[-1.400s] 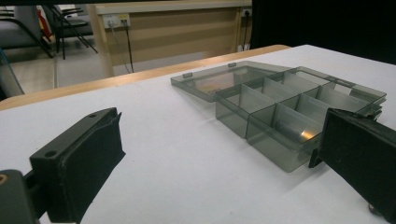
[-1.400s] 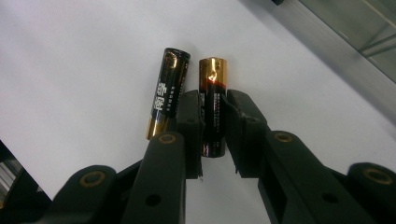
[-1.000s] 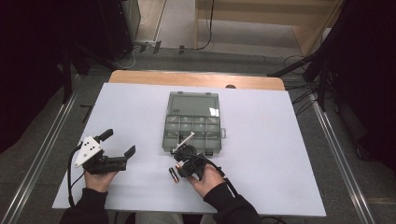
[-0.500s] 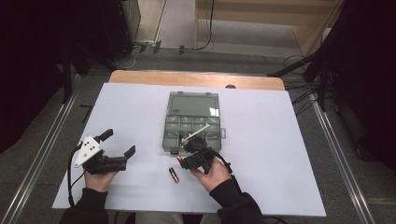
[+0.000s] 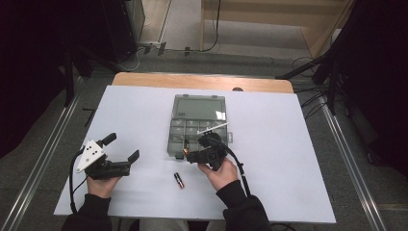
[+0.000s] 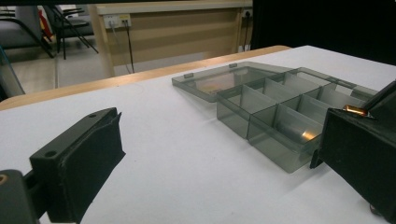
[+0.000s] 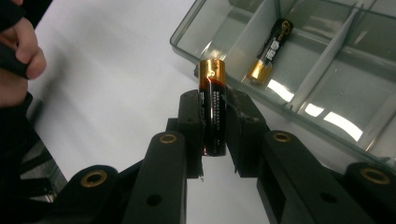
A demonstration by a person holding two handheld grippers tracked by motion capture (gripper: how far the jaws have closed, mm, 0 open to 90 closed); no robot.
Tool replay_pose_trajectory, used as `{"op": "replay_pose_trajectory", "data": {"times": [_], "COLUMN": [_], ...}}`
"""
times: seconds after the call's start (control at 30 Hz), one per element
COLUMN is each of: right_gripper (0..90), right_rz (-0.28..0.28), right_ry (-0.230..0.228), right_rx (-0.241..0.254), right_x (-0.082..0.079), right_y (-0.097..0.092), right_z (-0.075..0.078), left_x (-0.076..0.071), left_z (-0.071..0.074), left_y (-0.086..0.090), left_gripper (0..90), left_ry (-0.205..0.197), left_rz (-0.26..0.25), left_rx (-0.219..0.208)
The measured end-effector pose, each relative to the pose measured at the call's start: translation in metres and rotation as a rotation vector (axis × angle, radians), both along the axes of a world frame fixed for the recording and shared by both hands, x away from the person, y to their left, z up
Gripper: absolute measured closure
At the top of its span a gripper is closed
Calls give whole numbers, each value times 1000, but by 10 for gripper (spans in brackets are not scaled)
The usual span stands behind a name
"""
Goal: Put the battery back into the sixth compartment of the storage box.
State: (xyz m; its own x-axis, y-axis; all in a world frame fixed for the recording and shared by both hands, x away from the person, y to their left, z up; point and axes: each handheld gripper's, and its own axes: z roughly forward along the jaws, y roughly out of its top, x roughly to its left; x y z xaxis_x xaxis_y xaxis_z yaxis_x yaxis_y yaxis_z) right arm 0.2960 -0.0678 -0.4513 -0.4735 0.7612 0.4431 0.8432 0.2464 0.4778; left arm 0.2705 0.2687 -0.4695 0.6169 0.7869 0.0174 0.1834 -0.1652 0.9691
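A clear grey organizer box (image 5: 179,139) lies open at mid-table, its lid (image 5: 199,106) folded back. My right gripper (image 5: 189,156) hovers at the box's front edge, shut on a black and copper battery (image 7: 213,114) that stands upright between the jaws; its copper end (image 5: 184,152) pokes out to the left. A second battery (image 7: 271,50) lies in a front compartment of the box (image 7: 322,70). A third battery (image 5: 179,180) rests on the table in front of the box. My left gripper (image 5: 121,147) sits at the front left, open with nothing between its jaws.
In the left gripper view the box (image 6: 275,109) lies ahead and to the right of the gripper (image 6: 224,135). The white tabletop (image 5: 288,144) has bare room on both sides of the box. A wooden strip (image 5: 202,82) runs along the far edge.
My right gripper has moved away from the loose battery on the table, up and toward the box's front edge, carrying its battery. The left gripper has stayed put.
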Motion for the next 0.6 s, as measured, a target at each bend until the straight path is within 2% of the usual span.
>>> {"op": "replay_pose_trajectory", "data": {"times": [0.4,0.47,0.6], "right_gripper": [777,777,777], "right_rz": [-67,-102,-142], "right_ry": [-17,-32,-30], "right_rx": [85,86,102], "right_x": [5,8,12], "right_y": [-5,-7,-10], "right_z": [0,-1,-4], "left_x": [0,0,0], "left_z": [0,0,0], "left_y": [0,0,0], "left_gripper": [0,0,0], "left_ry": [0,0,-1], "left_rz": [-1,-1,-2], "left_rx": [0,2,0]}}
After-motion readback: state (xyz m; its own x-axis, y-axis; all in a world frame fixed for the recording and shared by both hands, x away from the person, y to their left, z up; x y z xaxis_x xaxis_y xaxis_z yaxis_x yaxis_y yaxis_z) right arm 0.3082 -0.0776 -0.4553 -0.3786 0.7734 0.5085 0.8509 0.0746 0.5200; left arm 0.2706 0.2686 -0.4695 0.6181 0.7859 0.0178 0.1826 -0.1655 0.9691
